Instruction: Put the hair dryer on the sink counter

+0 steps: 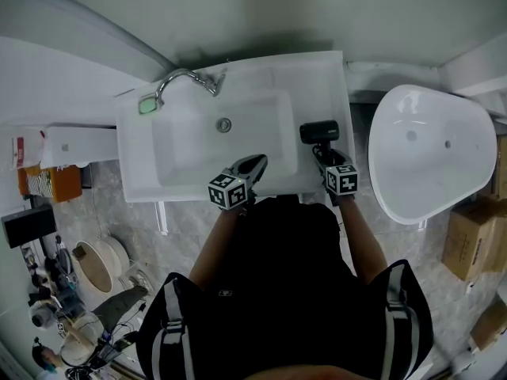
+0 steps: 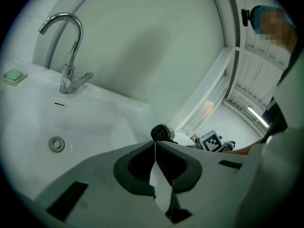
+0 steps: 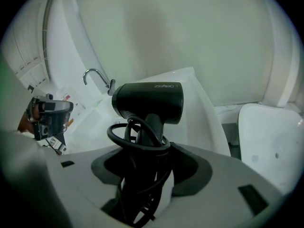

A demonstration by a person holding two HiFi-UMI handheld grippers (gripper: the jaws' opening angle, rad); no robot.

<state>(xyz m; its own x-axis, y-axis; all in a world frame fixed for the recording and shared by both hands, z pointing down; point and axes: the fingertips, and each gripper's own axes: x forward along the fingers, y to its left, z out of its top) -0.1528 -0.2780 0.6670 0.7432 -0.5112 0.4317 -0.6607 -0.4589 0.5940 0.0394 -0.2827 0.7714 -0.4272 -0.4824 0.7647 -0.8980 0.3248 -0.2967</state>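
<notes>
A black hair dryer with its cord coiled round the handle is gripped by my right gripper, which is shut on the handle. In the head view the hair dryer hangs over the right part of the white sink counter, with my right gripper just behind it. My left gripper is shut and empty over the front rim of the basin. From the left gripper view its jaws meet at the tips, and the hair dryer shows beyond them.
A chrome tap stands at the back of the sink, a green soap to its left, the drain in the basin. A white tub lies right of the counter. Cardboard boxes and clutter sit on the floor.
</notes>
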